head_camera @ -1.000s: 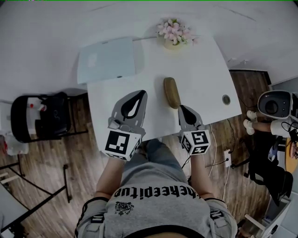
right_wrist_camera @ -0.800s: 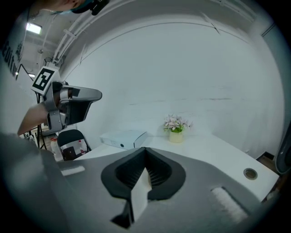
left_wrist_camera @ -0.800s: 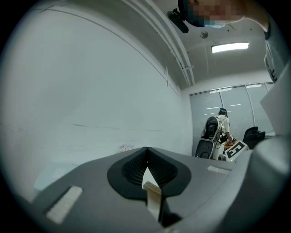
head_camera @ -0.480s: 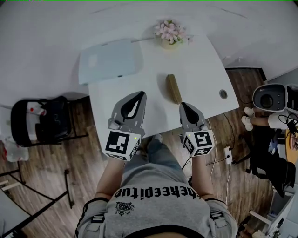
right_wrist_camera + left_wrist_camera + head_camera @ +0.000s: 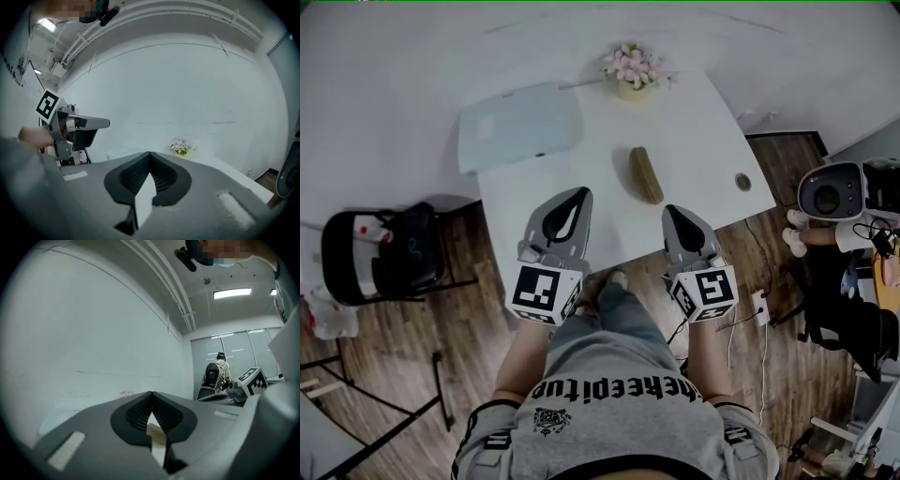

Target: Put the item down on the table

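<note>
While both hand-held grippers are hovering clenched and empty over the near edge of the white table [image 5: 703, 136], a pale blue board [image 5: 520, 125] is lying ahead of the left gripper [image 5: 579, 193]. The brown oblong item [image 5: 645, 174] is resting on the table just ahead of the right gripper [image 5: 671, 212], clear of its jaws; beyond it, a small pot [image 5: 630, 90] is holding pink flowers [image 5: 633, 64].

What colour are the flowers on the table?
Pink flowers, clearest in the head view.

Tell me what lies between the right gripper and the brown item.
Nothing: the head view shows only bare white table between the right gripper and the brown item.
</note>
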`<state>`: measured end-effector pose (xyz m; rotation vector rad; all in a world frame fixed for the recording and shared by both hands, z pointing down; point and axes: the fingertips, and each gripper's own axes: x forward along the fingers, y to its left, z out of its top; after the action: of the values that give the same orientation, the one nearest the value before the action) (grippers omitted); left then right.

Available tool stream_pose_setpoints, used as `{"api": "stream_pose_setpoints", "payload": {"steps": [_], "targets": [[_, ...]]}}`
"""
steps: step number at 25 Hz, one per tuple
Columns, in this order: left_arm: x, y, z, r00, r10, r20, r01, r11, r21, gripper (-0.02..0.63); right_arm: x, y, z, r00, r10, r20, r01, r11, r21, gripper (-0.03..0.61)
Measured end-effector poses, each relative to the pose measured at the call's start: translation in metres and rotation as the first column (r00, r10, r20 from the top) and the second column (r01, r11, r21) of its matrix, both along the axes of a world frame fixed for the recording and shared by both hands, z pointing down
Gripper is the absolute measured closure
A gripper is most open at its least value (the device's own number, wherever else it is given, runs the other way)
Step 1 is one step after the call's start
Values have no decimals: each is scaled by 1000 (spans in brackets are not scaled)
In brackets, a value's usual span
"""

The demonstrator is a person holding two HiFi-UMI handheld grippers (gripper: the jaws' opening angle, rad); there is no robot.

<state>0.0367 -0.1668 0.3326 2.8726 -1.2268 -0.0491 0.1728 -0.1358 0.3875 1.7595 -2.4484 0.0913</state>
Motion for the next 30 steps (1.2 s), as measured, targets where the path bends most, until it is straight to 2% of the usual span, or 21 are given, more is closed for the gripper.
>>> {"api": "stream_pose_setpoints", "payload": {"steps": [18,30], "targets": [[-6,30,-11,999,37,-8,-36,999,29,601,-7,49,-44,999,53,-13,-51,992,118,577],[-9,41,-10,999,47,-12,-46,998,36,601,-5,67,-52,995,95,-6,-94,985,146,577]]}}
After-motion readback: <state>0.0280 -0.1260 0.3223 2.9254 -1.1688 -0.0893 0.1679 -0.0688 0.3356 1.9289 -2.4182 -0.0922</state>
